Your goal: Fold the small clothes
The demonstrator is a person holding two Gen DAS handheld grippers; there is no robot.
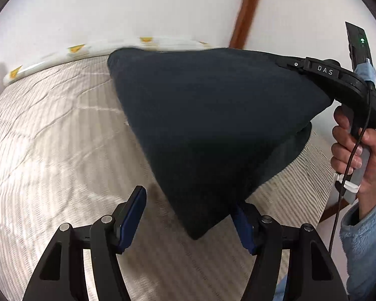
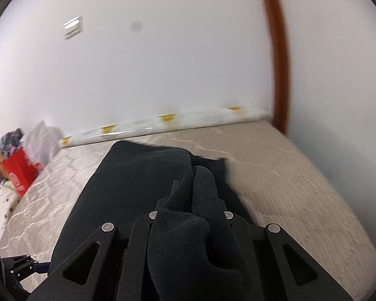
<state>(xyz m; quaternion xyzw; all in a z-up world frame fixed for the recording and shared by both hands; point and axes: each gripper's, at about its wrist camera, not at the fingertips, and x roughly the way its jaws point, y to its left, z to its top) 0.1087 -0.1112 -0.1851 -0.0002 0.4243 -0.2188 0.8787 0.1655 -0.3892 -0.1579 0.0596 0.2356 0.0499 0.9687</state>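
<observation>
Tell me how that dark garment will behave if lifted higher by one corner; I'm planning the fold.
The dark garment is probably floppy: held by the right gripper, it drapes in a sagging sheet to the mattress. It looks thick and ribbed, so likely not slippery. Bunched folds over the clamp suggest it will crumple rather than hold shape.

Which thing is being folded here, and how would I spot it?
Look at the beige quilted mattress against the white wall. The dark navy knit garment hangs over it, one edge pinched in the right tongs. It is the only dark cloth on that pale surface.
</observation>
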